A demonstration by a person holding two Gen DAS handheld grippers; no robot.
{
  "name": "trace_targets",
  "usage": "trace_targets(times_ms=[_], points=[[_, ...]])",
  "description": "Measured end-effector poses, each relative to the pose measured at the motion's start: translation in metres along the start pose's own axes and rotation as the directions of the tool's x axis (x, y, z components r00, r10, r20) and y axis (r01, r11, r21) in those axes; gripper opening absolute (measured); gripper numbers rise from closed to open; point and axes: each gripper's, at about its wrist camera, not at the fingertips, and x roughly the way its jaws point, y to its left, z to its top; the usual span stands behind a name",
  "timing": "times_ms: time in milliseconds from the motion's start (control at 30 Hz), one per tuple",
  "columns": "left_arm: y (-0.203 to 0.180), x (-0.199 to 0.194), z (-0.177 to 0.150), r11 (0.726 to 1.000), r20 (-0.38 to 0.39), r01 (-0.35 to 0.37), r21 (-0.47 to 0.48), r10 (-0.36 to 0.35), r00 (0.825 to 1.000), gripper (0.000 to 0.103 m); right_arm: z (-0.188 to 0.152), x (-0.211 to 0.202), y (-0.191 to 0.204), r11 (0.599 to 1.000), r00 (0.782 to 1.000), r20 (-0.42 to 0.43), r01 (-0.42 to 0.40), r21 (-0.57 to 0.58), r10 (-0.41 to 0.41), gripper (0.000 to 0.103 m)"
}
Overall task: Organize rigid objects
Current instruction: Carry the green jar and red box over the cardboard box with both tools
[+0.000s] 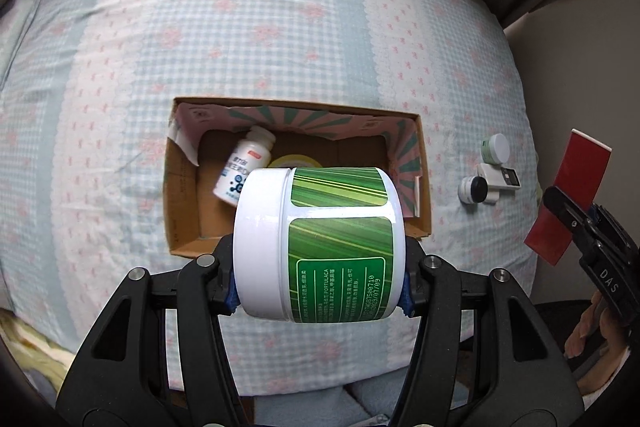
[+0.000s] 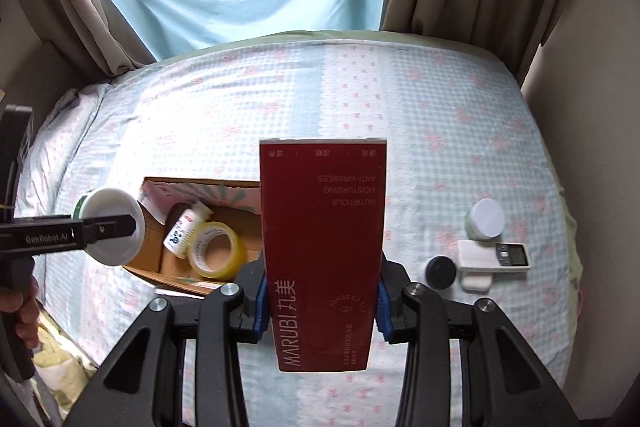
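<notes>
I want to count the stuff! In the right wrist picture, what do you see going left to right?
White jar → pill bottle → tape roll → red box → black cap → white remote.

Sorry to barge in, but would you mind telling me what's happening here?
A person is tidying items from a bed into a cardboard box. The left gripper holds a green-labelled white jar; the right gripper holds a red carton. A pill bottle and tape roll lie boxed; several small items remain on the bed.
</notes>
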Motion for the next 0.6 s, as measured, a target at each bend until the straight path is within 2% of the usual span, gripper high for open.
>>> trace_targets(times_ms=[233, 433, 600], points=[[0.054, 0.011, 0.003, 0.999, -0.030, -0.015, 0.033, 0.016, 0.999, 0.052, 0.019, 0.024, 0.055, 1.000, 1.000, -0.024, -0.018, 0.011, 0.018, 0.038], [0.080, 0.047, 0.006, 0.998, -0.081, -0.025, 0.057, 0.029, 0.996, 0.052, 0.026, 0.058, 0.073, 1.000, 0.996, -0.090, -0.018, 0.015, 0.020, 0.038], [0.086, 0.085, 0.003, 0.995, -0.136, -0.035, 0.093, 0.047, 0.990, 0.052, 0.026, 0.097, 0.081, 1.000, 0.986, -0.166, -0.009, -0.013, 0.006, 0.038]])
